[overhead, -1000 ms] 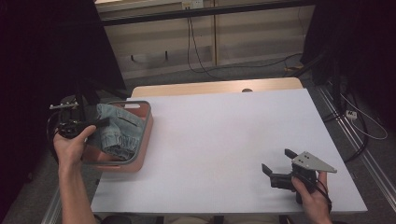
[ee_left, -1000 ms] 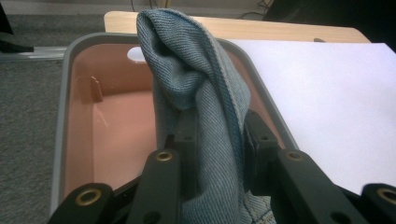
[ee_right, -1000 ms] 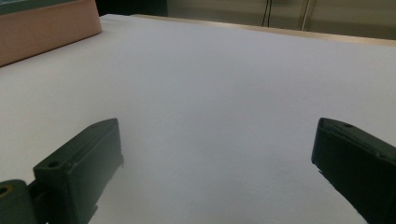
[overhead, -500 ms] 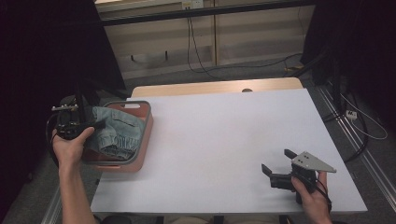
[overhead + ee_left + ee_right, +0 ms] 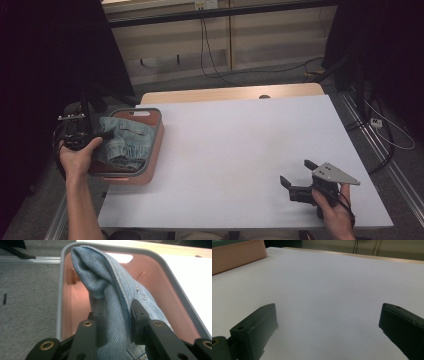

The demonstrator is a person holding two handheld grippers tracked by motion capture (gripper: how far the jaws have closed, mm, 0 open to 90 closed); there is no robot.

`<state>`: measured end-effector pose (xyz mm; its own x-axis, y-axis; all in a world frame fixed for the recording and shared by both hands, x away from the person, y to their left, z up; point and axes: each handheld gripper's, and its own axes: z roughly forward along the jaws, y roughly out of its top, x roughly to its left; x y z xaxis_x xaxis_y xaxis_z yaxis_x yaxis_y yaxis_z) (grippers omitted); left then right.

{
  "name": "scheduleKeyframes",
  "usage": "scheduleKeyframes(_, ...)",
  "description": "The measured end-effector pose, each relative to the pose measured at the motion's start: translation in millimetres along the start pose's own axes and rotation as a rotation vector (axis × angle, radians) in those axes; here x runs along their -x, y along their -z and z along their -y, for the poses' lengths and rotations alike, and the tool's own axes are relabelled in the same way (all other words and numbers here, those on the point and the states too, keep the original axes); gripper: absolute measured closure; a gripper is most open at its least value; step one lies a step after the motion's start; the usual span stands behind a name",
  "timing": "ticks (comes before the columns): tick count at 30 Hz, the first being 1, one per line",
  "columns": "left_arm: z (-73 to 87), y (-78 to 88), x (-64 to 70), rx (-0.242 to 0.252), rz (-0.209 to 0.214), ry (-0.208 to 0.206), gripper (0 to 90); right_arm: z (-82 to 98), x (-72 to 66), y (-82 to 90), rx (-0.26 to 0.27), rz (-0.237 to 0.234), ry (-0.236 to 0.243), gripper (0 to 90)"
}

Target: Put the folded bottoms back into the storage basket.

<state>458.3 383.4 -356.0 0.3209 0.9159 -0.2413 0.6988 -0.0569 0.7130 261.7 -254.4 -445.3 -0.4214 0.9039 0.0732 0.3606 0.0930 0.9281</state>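
High view first: over at the left edge of the white surface (image 5: 240, 150) sits a pink bin (image 5: 156, 145) with a grey rim, and a bundle of blue denim (image 5: 125, 142) is piled inside it. The left tool (image 5: 102, 135) reaches in from the bin's left side, gripped by the person's left hand (image 5: 75, 157), and it meets the cloth right at the bin's left wall. Left gripper view, and there's the grip: a thick fold of the denim (image 5: 112, 297) stands up between the two black jaws, which are pinched onto it, the fabric rising above the jaw tips while the pink bin (image 5: 172, 295) opens out behind and below. Across to the near right corner now, where the right tool (image 5: 296, 176) rests low on the surface in the person's right hand (image 5: 336, 212), grey plate on top, jaws pointing left towards the bin and well apart from it. Right gripper view confirms it: the right tool (image 5: 329, 322) is spread wide with only bare white surface (image 5: 324, 285) between the jaws, and a corner of the bin (image 5: 237, 255) peeks in at far left.
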Motion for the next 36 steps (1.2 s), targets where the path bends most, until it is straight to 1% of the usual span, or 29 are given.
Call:
scheduleKeyframes(1,-0.5,-2.6,1.1,0.002,0.005,0.000,71.3,-0.1,-0.3,-0.1,-0.003,0.000,0.000,1.7)
scheduleKeyframes(3,-2.0,-6.6,4.1,-0.004,0.016,-0.015,71.3,-0.1,-0.6,-0.4,-0.005,-0.001,-0.001,1.7)
scheduleKeyframes(5,-3.6,-8.4,7.0,-0.014,0.003,-0.031,71.3,-0.1,-0.6,-0.5,-0.004,-0.001,0.000,1.7)
scheduleKeyframes(6,-3.7,-9.0,7.8,-0.010,0.001,-0.036,71.2,-0.1,-0.5,-0.3,-0.004,0.000,-0.001,1.7)
scheduleKeyframes(7,-3.0,-9.4,7.5,-0.002,0.002,-0.043,71.2,-0.1,-0.3,-0.1,-0.003,0.001,-0.001,1.7)
scheduleKeyframes(8,-2.6,-8.9,6.0,-0.008,0.006,-0.046,71.2,0.0,0.1,0.0,0.000,0.000,0.000,1.7)
scheduleKeyframes(11,0.0,-9.7,1.7,-0.006,0.000,-0.030,70.8,0.0,0.1,1.0,0.000,0.002,-0.007,1.7)
scheduleKeyframes(14,1.9,-10.2,-1.6,-0.017,-0.022,-0.028,69.6,0.0,0.1,1.0,0.000,0.000,-0.006,1.6)
scheduleKeyframes(15,2.4,-10.8,-1.8,-0.012,-0.030,-0.022,69.2,0.0,0.1,0.9,0.000,-0.001,-0.005,1.6)
scheduleKeyframes(17,2.9,-10.3,-2.6,-0.025,-0.041,-0.029,68.6,0.1,0.2,0.6,-0.002,-0.004,0.000,1.6)
scheduleKeyframes(19,3.5,-11.2,-3.0,-0.020,-0.060,-0.029,67.9,0.1,0.1,0.0,0.001,-0.004,-0.003,1.7)
scheduleKeyframes(22,3.8,-10.8,-4.2,-0.025,-0.075,-0.027,66.7,0.1,-0.4,-0.1,-0.005,-0.004,-0.002,1.7)
scheduleKeyframes(24,4.1,-10.1,-5.4,-0.028,-0.071,-0.013,65.7,0.1,-1.0,-0.2,-0.007,-0.006,-0.002,1.6)
scheduleKeyframes(25,4.2,-9.9,-5.7,-0.021,-0.073,-0.009,65.1,0.1,-1.1,-0.3,-0.007,-0.008,-0.001,1.6)
scheduleKeyframes(26,3.9,-8.3,-6.5,-0.029,-0.075,-0.012,64.7,0.2,-1.1,-0.3,-0.007,-0.008,-0.002,1.6)
scheduleKeyframes(28,3.8,-6.6,-6.9,-0.021,-0.100,0.000,62.4,0.3,-0.8,-0.6,-0.008,-0.009,-0.003,1.7)
scheduleKeyframes(30,4.2,-5.2,-7.6,-0.021,-0.125,0.007,62.4,0.3,-0.8,-0.8,-0.009,-0.009,-0.005,1.7)
scheduleKeyframes(32,5.7,-6.1,-8.6,-0.026,-0.143,0.023,64.4,0.4,-1.0,-0.7,-0.009,-0.012,-0.003,1.7)
scheduleKeyframes(33,6.7,-6.0,-11.2,-0.037,-0.146,0.027,66.1,0.4,-1.0,-0.7,-0.009,-0.012,-0.001,1.7)
scheduleKeyframes(34,8.0,-7.5,-12.0,-0.031,-0.144,0.057,69.1,0.4,-1.1,-0.7,-0.009,-0.013,0.000,1.7)
scheduleKeyframes(35,9.0,-7.7,-14.6,-0.040,-0.147,0.061,71.7,0.4,-1.3,-0.8,-0.009,-0.012,-0.002,1.7)
scheduleKeyframes(36,9.6,-9.5,-14.8,-0.030,-0.148,0.091,73.8,0.4,-1.4,-0.9,-0.009,-0.011,-0.003,1.6)
